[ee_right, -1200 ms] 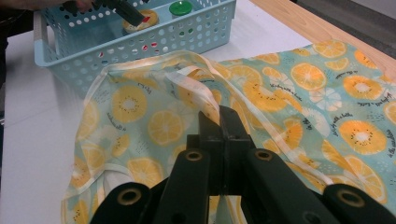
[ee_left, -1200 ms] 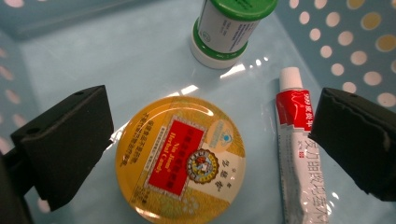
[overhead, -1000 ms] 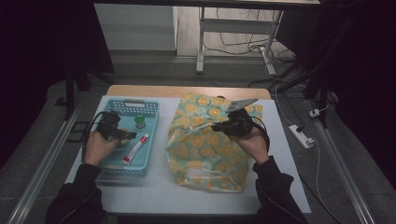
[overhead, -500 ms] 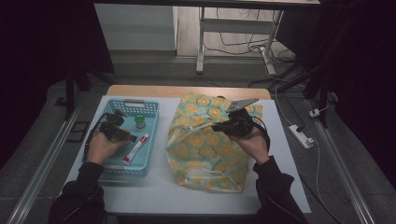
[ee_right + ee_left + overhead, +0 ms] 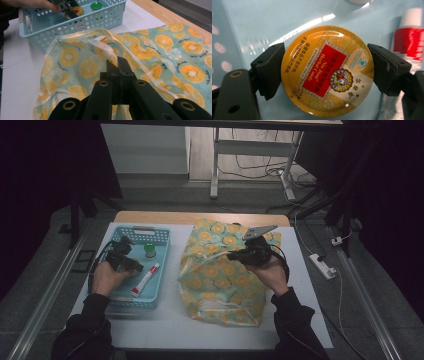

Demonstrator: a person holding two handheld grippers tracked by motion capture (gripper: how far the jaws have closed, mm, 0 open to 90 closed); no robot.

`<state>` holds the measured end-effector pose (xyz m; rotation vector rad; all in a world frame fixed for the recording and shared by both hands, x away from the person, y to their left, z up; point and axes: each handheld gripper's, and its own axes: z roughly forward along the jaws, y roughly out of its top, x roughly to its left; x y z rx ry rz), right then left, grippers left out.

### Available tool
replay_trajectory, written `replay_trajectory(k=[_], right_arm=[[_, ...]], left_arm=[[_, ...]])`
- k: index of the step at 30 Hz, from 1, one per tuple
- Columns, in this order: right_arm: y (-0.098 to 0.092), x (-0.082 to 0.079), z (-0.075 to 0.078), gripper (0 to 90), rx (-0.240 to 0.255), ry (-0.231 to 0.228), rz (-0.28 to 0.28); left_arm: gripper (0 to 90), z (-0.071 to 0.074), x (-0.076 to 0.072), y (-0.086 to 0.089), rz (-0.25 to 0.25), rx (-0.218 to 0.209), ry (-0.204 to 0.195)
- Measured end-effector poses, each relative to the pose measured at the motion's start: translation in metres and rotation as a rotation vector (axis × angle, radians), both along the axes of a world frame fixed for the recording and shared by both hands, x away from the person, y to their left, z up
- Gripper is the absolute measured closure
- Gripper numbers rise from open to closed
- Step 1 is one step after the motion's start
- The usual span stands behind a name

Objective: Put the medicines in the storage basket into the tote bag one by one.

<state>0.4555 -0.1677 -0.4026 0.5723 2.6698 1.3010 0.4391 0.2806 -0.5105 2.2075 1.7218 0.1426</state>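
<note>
Table (image 5: 165,330) bearing, at 3 o'clock, a fruit-print bag (image 5: 220,270); the right claw (image 5: 117,65) is clamping its rim, likely holding the mouth open for loading. At 9 o'clock, a blue basket (image 5: 155,236). Inside it, the left claw (image 5: 325,72) has just been closing around the round candy tin (image 5: 327,71), pads touching its edge, beside a red-and-white tube (image 5: 145,279).
</note>
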Motion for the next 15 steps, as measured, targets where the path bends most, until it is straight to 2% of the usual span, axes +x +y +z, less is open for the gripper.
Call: replay_trajectory(k=[7,11,15], right_arm=[[0.001,0.0,-0.001,89.8,0.001,-0.002,-0.001],[0.001,0.0,0.0,89.8,0.003,-0.005,0.0],[0.0,0.0,0.0,89.8,0.003,-0.004,-0.001]], left_arm=[[20.2,0.019,-0.01,0.001,-0.036,-0.08,-0.091],[20.2,0.025,-0.014,-0.001,-0.06,-0.142,-0.12],[20.2,0.033,-0.018,-0.005,-0.081,-0.154,-0.152]])
